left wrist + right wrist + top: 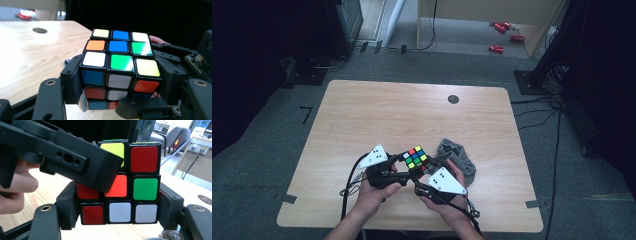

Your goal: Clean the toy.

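Both pairs of jaws pinch the puzzle cube [416, 159], held just above the near middle of the table [362, 115]: the left gripper [399, 167] clamps its left side, the right gripper [424, 177] its near-right side. A grey cloth [458, 156] lies just right of it.

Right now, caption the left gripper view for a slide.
Left gripper clamps a scrambled cube above the wooden table.
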The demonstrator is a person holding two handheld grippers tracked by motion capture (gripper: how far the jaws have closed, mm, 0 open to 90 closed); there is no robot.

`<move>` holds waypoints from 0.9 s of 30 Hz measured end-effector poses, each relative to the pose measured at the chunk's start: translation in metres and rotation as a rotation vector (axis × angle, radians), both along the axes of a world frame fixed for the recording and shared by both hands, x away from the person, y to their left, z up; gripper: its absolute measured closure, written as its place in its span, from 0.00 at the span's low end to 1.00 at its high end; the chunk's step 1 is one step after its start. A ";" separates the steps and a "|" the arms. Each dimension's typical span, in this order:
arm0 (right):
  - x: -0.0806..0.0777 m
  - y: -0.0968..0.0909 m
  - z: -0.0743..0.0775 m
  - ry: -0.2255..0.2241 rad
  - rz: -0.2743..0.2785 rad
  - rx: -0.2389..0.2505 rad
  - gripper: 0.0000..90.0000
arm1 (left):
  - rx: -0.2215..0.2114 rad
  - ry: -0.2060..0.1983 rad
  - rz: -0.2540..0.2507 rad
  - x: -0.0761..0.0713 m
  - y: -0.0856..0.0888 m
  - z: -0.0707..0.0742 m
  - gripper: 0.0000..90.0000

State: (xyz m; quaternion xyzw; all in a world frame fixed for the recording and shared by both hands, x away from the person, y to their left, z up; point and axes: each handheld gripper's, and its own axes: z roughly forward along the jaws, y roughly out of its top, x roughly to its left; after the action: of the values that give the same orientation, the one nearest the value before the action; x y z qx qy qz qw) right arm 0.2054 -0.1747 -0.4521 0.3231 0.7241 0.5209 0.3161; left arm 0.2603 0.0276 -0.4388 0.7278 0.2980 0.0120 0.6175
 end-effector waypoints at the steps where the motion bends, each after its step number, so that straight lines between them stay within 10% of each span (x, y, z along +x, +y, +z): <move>1: 0.000 0.000 -0.001 0.000 0.002 -0.003 0.37 | -0.002 0.005 -0.003 0.001 0.000 -0.001 0.37; 4: 0.001 -0.001 -0.001 0.006 0.008 -0.011 0.38 | -0.030 0.014 -0.026 0.003 0.003 -0.001 0.30; 10: 0.006 -0.012 -0.001 0.054 -0.034 -0.016 0.38 | -0.047 -0.100 0.007 0.007 0.022 0.007 0.19; 27: 0.011 -0.033 0.019 0.213 0.050 0.114 0.38 | 0.314 -0.517 -0.051 -0.007 0.004 -0.021 0.20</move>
State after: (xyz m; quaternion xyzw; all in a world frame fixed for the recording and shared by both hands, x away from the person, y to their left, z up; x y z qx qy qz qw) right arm 0.2165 -0.2079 -0.4329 0.3762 0.7306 0.5316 0.2054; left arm 0.2533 0.0318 -0.4599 0.7945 0.1070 0.2273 0.5529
